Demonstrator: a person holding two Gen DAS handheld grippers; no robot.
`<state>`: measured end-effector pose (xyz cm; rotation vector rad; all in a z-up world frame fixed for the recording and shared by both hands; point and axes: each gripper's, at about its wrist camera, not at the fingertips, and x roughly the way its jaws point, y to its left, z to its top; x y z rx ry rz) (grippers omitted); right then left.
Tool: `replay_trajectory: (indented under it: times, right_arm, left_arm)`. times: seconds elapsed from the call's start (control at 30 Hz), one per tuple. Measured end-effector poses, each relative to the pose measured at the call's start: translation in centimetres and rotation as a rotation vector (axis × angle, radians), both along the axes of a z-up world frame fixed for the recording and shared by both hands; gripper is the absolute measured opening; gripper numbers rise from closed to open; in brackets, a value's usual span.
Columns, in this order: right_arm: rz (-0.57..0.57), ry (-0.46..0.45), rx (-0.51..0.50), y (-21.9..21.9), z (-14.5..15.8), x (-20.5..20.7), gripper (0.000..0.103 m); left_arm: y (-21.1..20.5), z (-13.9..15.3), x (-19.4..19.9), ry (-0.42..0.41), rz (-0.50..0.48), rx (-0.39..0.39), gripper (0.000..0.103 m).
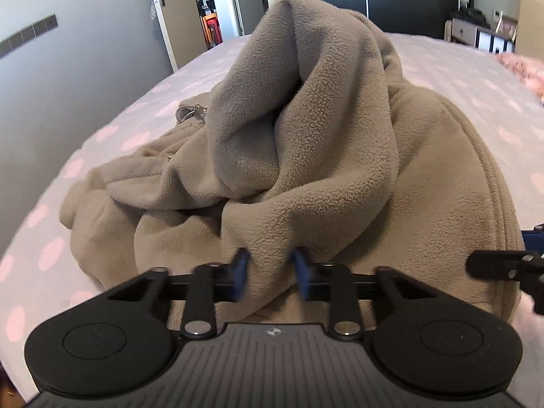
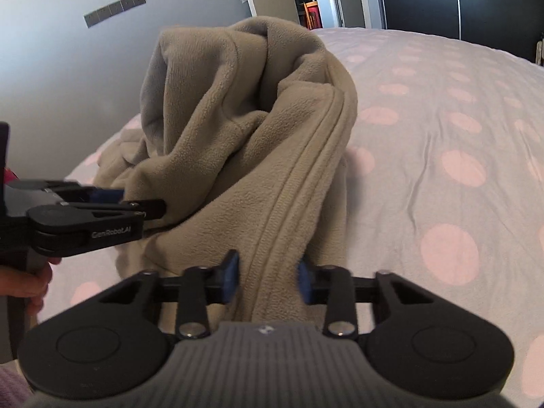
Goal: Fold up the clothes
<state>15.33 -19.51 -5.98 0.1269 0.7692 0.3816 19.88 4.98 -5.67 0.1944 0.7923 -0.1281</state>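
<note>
A beige fleece garment (image 1: 306,142) lies bunched on a bed and rises in a lifted peak; it also shows in the right wrist view (image 2: 238,142). My left gripper (image 1: 270,273) is shut on a fold of its near edge, cloth pinched between the blue pads. My right gripper (image 2: 267,277) is shut on the seamed hem of the same garment. The left gripper (image 2: 136,205) shows side-on at the left of the right wrist view, held by a hand. The right gripper's fingers (image 1: 499,261) show at the right edge of the left wrist view.
The bed (image 2: 442,136) has a pale cover with pink dots and stretches wide to the right. A grey wall (image 1: 85,68) runs along the bed's left side. A door (image 1: 163,6), dark wardrobes (image 2: 442,0) and a dresser (image 1: 476,34) stand beyond the bed. A pink item (image 1: 523,68) lies at far right.
</note>
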Motion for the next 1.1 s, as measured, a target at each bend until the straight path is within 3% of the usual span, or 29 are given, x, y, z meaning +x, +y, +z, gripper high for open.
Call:
replay_trajectory:
  times: [0.13,0.23,0.5,0.77,0.87,1.0,1.1]
  right_arm:
    - [0.029,-0.024,0.005,-0.8,1.9,-1.7,0.022]
    - [0.045,-0.047,0.001,-1.3,4.0,-3.9,0.021]
    - [0.137,-0.05,-0.042,-4.8,9.6,-12.4,0.021]
    - [0.198,-0.033,-0.08,-8.2,14.6,-21.3,0.02]
    - [0.229,-0.013,-0.126,-8.2,15.1,-23.7,0.02]
    - [0.225,0.035,-0.136,-7.6,13.0,-23.8,0.021]
    - [0.228,0.035,-0.165,-7.3,12.2,-23.7,0.028]
  left_arm:
    - [1.5,1.1,-1.1,0.011,0.014,-0.08,0.009]
    - [1.6,2.2,-3.1,0.004,-0.007,-0.071,0.007]
    - [1.9,6.3,-10.6,0.021,-0.113,-0.134,0.005]
    - [2.8,8.9,-16.7,0.075,-0.238,-0.117,0.005]
    - [3.1,8.8,-17.7,0.114,-0.254,-0.096,0.005]
    - [2.8,7.9,-18.3,0.153,-0.251,-0.08,0.007]
    - [2.7,8.1,-19.1,0.154,-0.263,-0.097,0.011]
